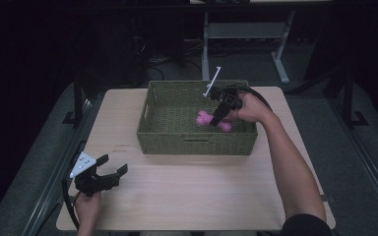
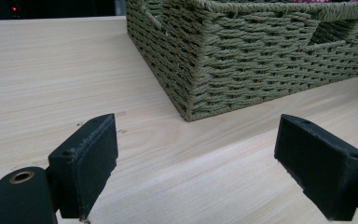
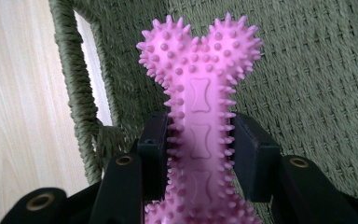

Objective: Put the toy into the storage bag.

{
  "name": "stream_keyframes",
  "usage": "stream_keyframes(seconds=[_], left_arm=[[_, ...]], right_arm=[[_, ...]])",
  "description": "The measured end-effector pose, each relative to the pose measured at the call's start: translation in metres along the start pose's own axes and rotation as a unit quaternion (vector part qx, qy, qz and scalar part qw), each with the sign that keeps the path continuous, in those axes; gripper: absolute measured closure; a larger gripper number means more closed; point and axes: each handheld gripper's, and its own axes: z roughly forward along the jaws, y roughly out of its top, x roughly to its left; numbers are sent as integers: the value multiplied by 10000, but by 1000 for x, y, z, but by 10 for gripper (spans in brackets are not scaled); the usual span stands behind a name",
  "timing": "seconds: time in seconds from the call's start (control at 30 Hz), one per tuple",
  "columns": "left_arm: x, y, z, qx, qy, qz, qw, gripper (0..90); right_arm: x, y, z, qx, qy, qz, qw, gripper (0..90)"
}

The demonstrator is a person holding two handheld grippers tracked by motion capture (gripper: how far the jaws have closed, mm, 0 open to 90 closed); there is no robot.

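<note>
A pink spiky bone-shaped toy [image 3: 199,100] is clamped by its shaft between the jaws of my right gripper [image 3: 199,151]. In the high view the right gripper [image 1: 220,114] holds the pink toy [image 1: 204,118] inside the green woven basket [image 1: 195,143], over its right half. My left gripper [image 1: 112,169] rests low at the table's front left, jaws wide apart with nothing between them. In the left gripper view its two black pads [image 2: 93,154] frame bare tabletop, and a corner of the basket [image 2: 242,60] stands ahead.
The light wooden table [image 1: 192,189] has free room in front of and left of the basket. The basket has handle cutouts [image 3: 91,88] in its walls. Table legs and cables stand on the dark floor behind. A white tag [image 1: 212,81] sticks up at the basket's far rim.
</note>
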Motion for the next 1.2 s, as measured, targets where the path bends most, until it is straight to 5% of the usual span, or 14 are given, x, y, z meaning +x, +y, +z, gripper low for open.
stream_keyframes(seconds=[1.2], left_arm=[[0, 0, 0, -7, -9, -4, 10000, 128]], right_arm=[[-6, -3, 35, 206, 166, 93, 9996, 581]])
